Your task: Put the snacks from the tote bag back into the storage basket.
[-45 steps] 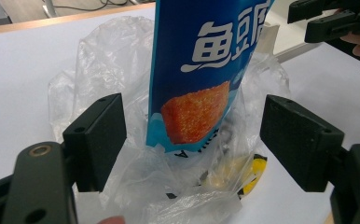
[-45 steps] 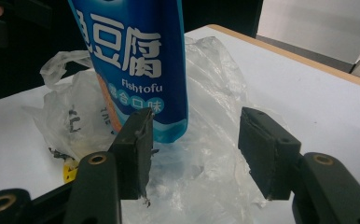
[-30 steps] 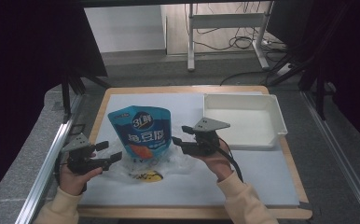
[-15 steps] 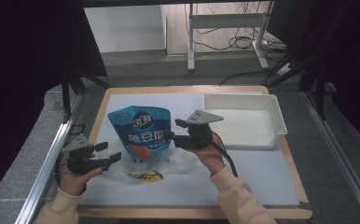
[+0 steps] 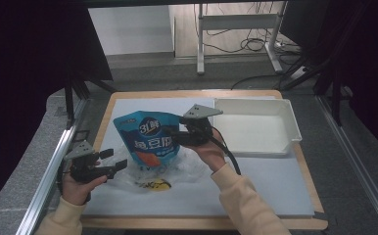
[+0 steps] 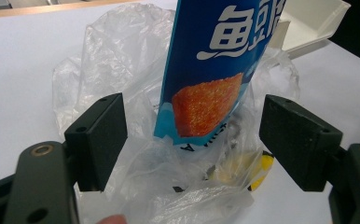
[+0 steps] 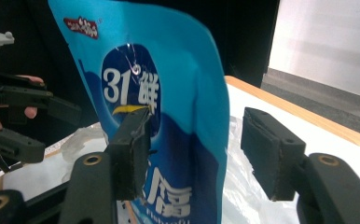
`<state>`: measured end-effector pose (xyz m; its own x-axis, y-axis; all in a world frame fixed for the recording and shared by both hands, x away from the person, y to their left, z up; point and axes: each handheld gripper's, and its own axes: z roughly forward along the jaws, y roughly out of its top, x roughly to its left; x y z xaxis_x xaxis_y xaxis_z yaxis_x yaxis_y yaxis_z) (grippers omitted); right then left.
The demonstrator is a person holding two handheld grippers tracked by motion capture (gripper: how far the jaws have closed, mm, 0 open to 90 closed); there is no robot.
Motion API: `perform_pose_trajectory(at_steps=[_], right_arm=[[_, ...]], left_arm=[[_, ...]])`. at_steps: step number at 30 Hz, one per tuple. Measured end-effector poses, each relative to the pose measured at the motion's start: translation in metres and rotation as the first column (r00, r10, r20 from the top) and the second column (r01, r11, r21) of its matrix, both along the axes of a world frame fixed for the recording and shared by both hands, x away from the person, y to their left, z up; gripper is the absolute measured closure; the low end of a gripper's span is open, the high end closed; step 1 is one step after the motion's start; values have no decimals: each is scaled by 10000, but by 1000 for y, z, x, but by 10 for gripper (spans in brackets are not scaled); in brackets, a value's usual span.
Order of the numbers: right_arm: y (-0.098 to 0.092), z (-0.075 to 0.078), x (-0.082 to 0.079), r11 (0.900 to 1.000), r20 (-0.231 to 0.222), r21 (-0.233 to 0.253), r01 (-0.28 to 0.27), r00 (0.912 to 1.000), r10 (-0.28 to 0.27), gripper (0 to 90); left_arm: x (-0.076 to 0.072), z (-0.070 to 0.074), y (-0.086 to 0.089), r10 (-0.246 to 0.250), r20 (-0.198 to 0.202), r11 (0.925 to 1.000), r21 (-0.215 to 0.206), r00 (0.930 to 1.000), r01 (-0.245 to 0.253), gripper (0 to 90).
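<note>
Blue pouch upright in clear bag, right gripper apparently spread around it, left gripper spread

My wooden-edged counter wears a pale mat. Beyond it lies grey floor, where a white-legged desk frame stands over tangled cables, dark curtains flanking either side.

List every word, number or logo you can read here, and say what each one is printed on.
"31 鲜": white, on the dark blue circle of the blue pouch.
"鱼豆腐": large white characters lower on the pouch's front.
Red logo at the pouch's top corner: too small to read.
Small Latin line under the large characters: cut off, unreadable.
Black marks on the clear plastic bag: crumpled, unreadable.
</note>
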<state>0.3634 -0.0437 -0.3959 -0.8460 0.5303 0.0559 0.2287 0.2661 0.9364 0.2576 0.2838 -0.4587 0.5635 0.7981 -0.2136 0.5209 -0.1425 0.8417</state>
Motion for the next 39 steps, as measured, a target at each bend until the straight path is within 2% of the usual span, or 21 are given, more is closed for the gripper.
perform_pose_trajectory(at_steps=[6, 10, 14, 17, 21, 26, 39], right_arm=[[5, 1, 7, 9992, -214, 241, -326, 9992, 332, 517], [9, 1, 10, 9986, -230, 209, -495, 9985, 500, 637], [11, 2, 10, 9967, -53, 67, -809, 9967, 809, 734], [11, 3, 10, 9949, 9, -38, -1010, 9949, 1010, 774], [10, 3, 12, 9926, -98, 61, -1211, 9926, 1211, 821], [10, 1, 13, 9917, -185, 204, -1273, 9916, 1277, 857], [13, 1, 8, 9939, -297, 452, -1009, 9943, 1023, 870]], left_arm=[[0, 0, 0, 38, -19, 10000, -3, 10000, -38, 234], [0, 0, 1, 60, -10, 10000, -13, 10000, -60, 235], [1, -1, 1, 70, -21, 10000, 3, 10000, -70, 235], [1, -1, 0, 77, -55, 10000, -34, 10000, -77, 235], [1, -2, 0, 49, -72, 10000, 8, 10000, -49, 235], [2, -2, 0, 80, -98, 10000, -14, 9999, -80, 235], [3, -4, 2, 70, -131, 10000, -44, 9999, -71, 235]])
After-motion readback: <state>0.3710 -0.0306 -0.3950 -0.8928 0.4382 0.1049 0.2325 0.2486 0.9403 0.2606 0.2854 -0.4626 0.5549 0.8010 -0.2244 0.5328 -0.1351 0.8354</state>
